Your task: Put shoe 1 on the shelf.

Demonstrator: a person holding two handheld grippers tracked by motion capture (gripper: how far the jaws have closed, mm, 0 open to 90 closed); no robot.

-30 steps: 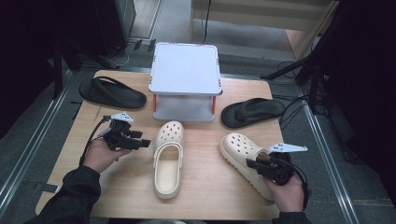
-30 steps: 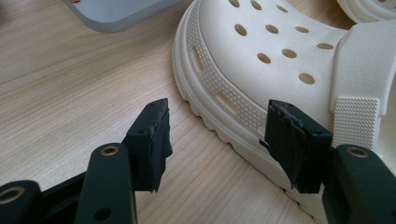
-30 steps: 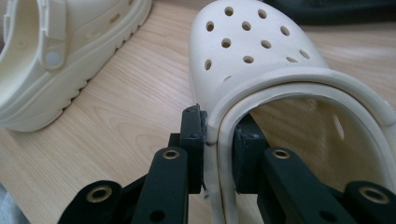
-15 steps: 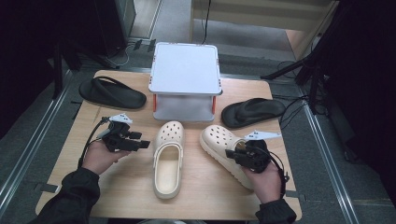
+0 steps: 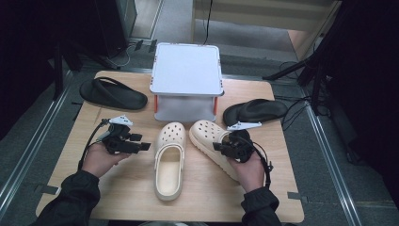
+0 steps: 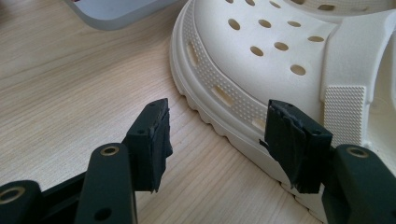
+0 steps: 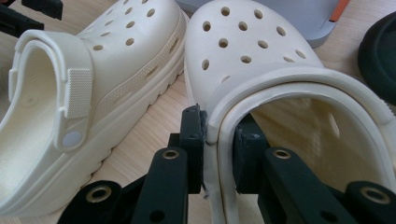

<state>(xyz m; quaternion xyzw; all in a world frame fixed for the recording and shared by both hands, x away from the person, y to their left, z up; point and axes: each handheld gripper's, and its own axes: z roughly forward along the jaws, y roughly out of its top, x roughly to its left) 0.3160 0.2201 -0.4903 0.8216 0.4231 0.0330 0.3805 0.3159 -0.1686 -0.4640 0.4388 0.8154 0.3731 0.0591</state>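
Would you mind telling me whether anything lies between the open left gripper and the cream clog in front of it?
Nothing visible does. The left gripper stands open over bare table, with the left clog right beside its far jaw.

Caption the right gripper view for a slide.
Right tool clamps a cream clog's collar beside its mate.

No text, label, brand or number can be made out anywhere, not even on the clogs (image 5: 170,157).
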